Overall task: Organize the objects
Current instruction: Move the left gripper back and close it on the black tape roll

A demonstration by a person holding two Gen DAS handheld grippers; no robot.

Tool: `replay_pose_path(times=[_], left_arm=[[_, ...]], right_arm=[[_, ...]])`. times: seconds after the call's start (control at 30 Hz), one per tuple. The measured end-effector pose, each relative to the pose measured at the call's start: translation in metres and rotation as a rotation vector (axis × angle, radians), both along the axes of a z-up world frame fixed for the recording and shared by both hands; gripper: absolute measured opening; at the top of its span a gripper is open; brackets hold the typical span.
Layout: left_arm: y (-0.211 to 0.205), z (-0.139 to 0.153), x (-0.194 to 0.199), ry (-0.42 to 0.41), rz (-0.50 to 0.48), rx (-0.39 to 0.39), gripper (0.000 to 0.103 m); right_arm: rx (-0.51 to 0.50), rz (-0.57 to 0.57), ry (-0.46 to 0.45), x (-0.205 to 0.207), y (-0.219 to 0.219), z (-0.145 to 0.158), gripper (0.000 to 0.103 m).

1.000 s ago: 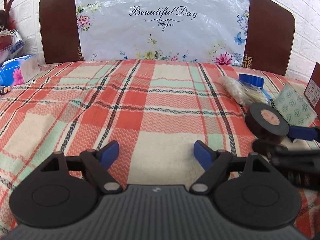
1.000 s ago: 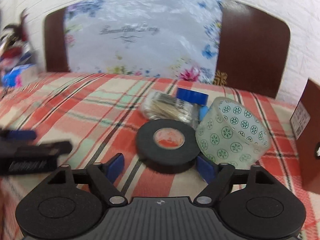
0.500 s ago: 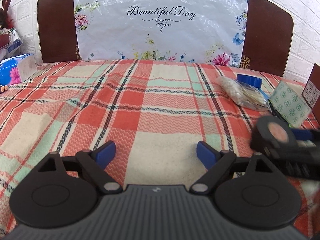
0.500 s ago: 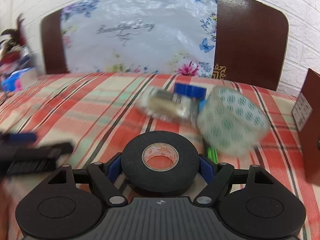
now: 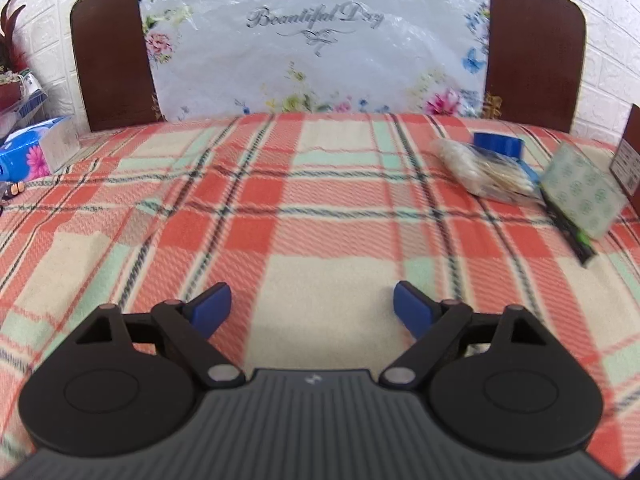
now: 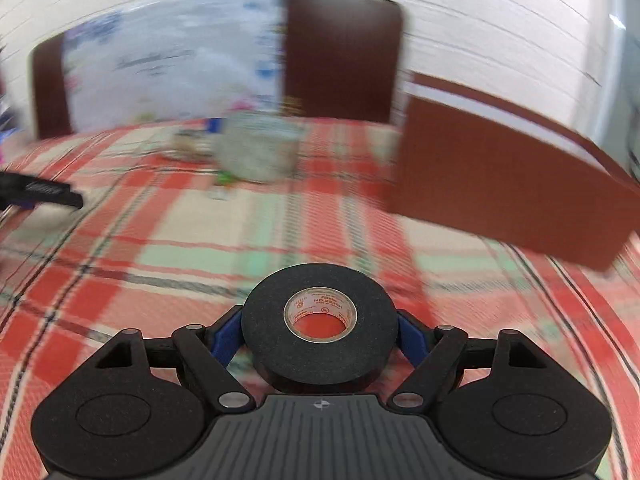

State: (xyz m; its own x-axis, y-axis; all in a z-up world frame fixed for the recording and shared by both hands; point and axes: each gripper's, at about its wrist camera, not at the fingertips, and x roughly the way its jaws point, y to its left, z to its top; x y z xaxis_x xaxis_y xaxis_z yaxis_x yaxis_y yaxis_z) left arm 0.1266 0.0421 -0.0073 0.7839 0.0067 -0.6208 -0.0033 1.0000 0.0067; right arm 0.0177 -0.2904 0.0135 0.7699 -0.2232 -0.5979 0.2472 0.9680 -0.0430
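My right gripper is shut on a black tape roll, held flat between its blue pads above the plaid blanket. A brown box stands ahead to the right. A clear tape roll with green dots, a blue tape roll and a clear bag of sticks lie together further back. A pen lies beside the dotted roll. My left gripper is open and empty over the blanket's middle; its tip shows in the right wrist view.
The plaid blanket covers the bed. A brown headboard with a floral plastic sheet closes the far side. A blue tissue pack and clutter sit at the far left. The right wrist view is motion-blurred.
My right gripper closed on the black tape roll, lifted it and swung right toward the brown box. It left the left wrist view. My left gripper stayed open and barely moved.
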Motion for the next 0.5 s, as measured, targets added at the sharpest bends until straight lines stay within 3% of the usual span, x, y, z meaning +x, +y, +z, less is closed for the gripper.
replay_pose_path(times=[0.07,0.13,0.23,0.3,0.4,0.5], left_arm=[[-0.02,0.005,-0.009,0.048,-0.1,-0.1,0.087],[-0.059,0.015,-0.022,0.071,-0.238,-0.131,0.083],[-0.122,0.036,-0.042,0.102,-0.458,-0.133,0.083],[-0.157,0.043,-0.054,0.125,-0.564,-0.088,0.083],[-0.188,0.04,-0.063,0.169,-0.65,-0.055,0.079],[-0.2,0.026,-0.057,0.24,-0.642,-0.019,0.072]], right_arm=[[0.026,-0.011,0.001,-0.013,-0.006,-0.002,0.085],[0.0,0.001,-0.006,-0.022,-0.004,-0.005,0.085],[-0.056,0.019,-0.009,-0.027,0.001,-0.004,0.085],[-0.07,0.035,-0.009,-0.029,-0.002,-0.004,0.085],[-0.057,0.043,-0.013,-0.031,-0.007,-0.004,0.085],[-0.049,0.058,-0.014,-0.028,-0.009,-0.004,0.084]])
